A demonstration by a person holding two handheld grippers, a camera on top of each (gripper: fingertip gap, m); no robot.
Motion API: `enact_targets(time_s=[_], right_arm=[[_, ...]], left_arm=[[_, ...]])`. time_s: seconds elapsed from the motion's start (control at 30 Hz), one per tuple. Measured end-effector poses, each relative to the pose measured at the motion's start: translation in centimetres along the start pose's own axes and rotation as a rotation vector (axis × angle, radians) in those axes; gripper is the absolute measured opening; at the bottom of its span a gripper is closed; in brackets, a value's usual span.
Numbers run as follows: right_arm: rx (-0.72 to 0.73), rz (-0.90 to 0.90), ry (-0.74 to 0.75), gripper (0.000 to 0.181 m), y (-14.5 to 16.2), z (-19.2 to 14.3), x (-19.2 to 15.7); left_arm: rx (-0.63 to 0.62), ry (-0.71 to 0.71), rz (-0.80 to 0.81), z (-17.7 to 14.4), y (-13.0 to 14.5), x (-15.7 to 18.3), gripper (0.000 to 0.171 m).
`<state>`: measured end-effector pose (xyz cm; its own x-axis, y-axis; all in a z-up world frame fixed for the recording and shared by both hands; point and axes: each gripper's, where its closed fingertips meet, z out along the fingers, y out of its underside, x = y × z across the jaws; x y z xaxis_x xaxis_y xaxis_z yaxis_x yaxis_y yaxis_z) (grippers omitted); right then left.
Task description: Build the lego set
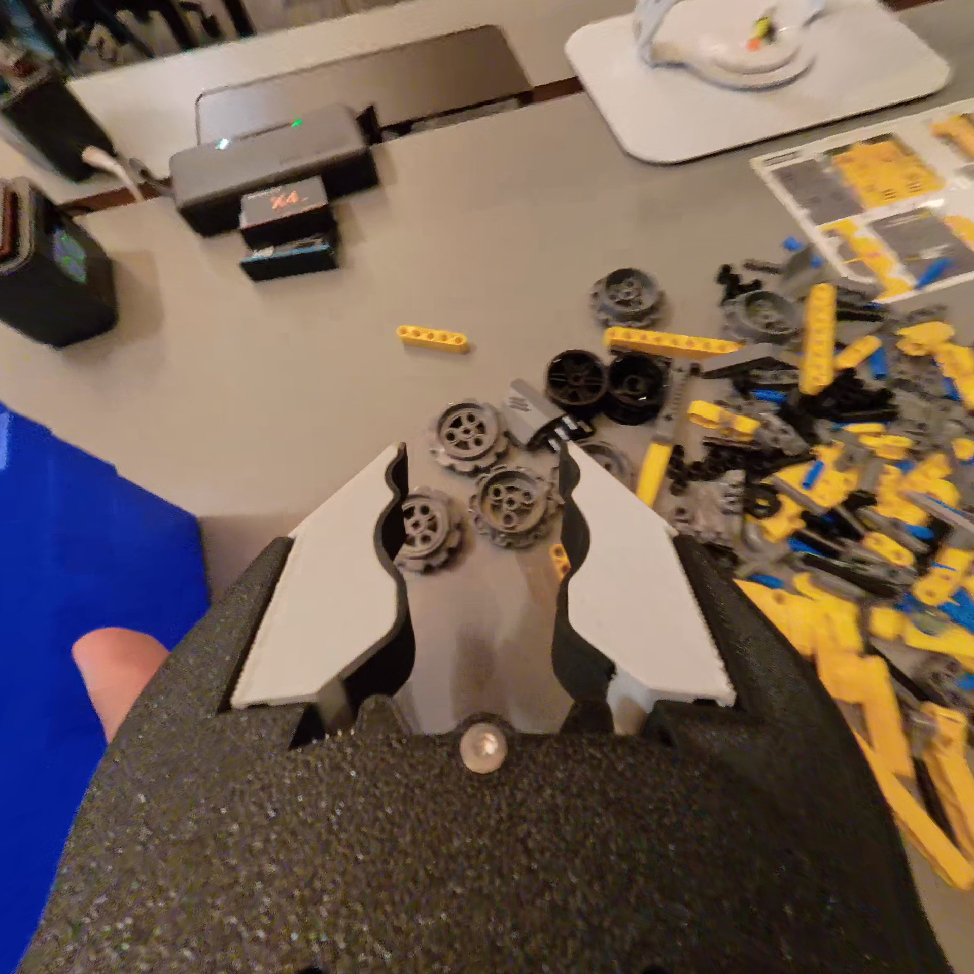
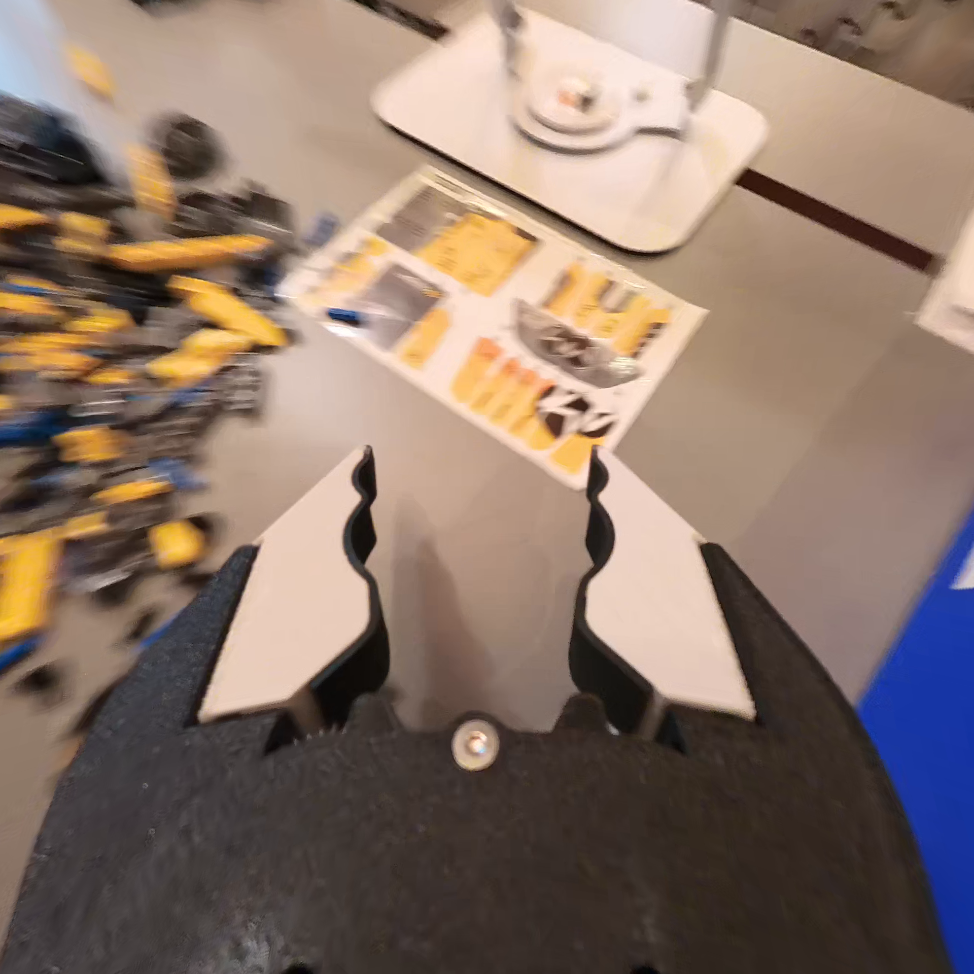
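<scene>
Your left gripper [image 1: 482, 453] hangs over the grey table [image 1: 316, 421] with its jaws apart and nothing between them. In the gap you see grey gear wheels [image 1: 508, 506]: one sits between the fingers, one is partly hidden behind the left finger [image 1: 337, 569], and another lies just beyond the tips. A small yellow piece shows at the inner edge of the right finger. To the right a dense pile of parts [image 1: 822, 474], yellow, black, grey and blue, crowds right up against that finger. Two black wheels [image 1: 606, 382] lie at the pile's near-left edge, and a short yellow beam [image 1: 432, 338] lies alone farther out on bare table. Far left stand black boxes [image 1: 274, 174]. At far right are a printed sheet [image 1: 869, 200] and a white stand base [image 1: 753, 79]. A blue sleeve [image 1: 79, 580] fills the left edge.

Your right gripper [image 2: 479, 458] is also spread wide and empty, above bare table. Its right tip lies over the near corner of the sheet [image 2: 500, 327]. The pile [image 2: 116, 342] lies to its left, heavily blurred, near but not touching the left finger. The white base [image 2: 580, 158] stands beyond the sheet.
</scene>
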<state>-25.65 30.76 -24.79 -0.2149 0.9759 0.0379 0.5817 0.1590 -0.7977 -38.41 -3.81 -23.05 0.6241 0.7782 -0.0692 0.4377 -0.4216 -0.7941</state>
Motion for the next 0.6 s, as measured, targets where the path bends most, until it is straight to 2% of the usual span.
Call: enact_targets(time_s=[0.1,0.27,0.6], right_arm=[[-0.027,0.016,0.02,0.08,0.5,1.4,0.9],[-0.086,0.035,0.018,0.081,2.2,2.5,1.3],[-0.091,0.052,0.008,0.082,2.3,2.5,1.5]], left_arm=[[-0.051,-0.046,-0.034,0.7,1.3,-1.4,0.057],[-0.098,-0.017,-0.086,2.0,3.6,-1.8,0.061],[-0.089,0.077,-0.205,2.1,4.0,-1.7,0.064]])
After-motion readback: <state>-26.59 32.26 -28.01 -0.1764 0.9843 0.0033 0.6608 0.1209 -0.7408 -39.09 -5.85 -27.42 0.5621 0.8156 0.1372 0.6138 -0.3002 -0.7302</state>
